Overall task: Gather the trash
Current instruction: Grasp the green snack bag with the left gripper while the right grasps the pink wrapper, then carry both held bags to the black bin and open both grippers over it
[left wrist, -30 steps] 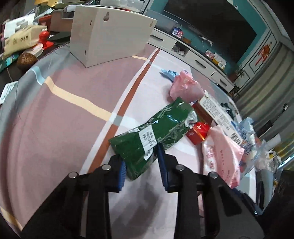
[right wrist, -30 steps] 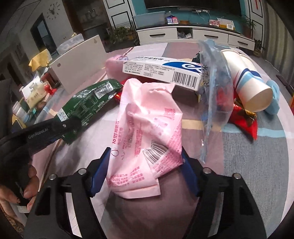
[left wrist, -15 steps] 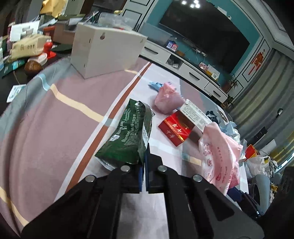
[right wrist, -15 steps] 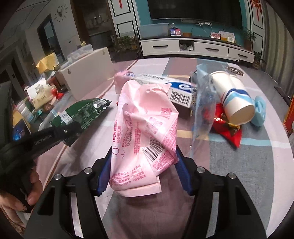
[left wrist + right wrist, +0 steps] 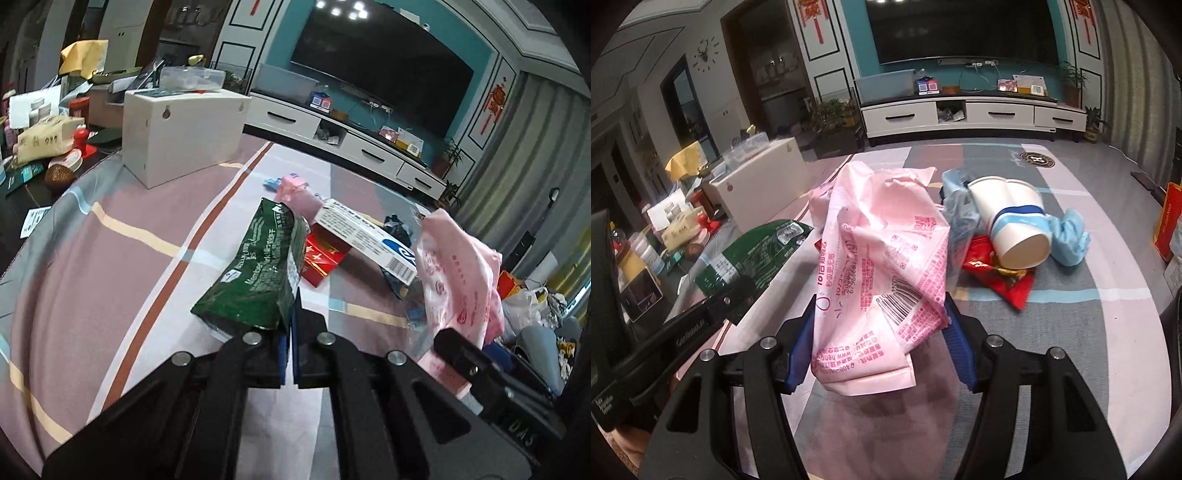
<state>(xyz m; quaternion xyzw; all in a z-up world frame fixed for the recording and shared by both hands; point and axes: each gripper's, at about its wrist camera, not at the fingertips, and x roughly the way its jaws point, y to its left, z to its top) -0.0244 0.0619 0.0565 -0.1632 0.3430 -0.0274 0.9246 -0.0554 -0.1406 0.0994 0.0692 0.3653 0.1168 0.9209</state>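
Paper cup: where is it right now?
In the right wrist view the paper cup lies on its side on the tablecloth, right of the held pink wrapper, partly on a red wrapper.

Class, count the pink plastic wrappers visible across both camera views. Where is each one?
2. One large pink wrapper is held in the right hand-held gripper; a smaller crumpled pink wrapper lies on the tablecloth beyond the green bag. Others may be hidden.

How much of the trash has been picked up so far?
Nothing looks binned yet. In hand: the left gripper pinches a green bag, and the right gripper clamps a pink wrapper. Left on the table: paper cups, a red wrapper, a long box.
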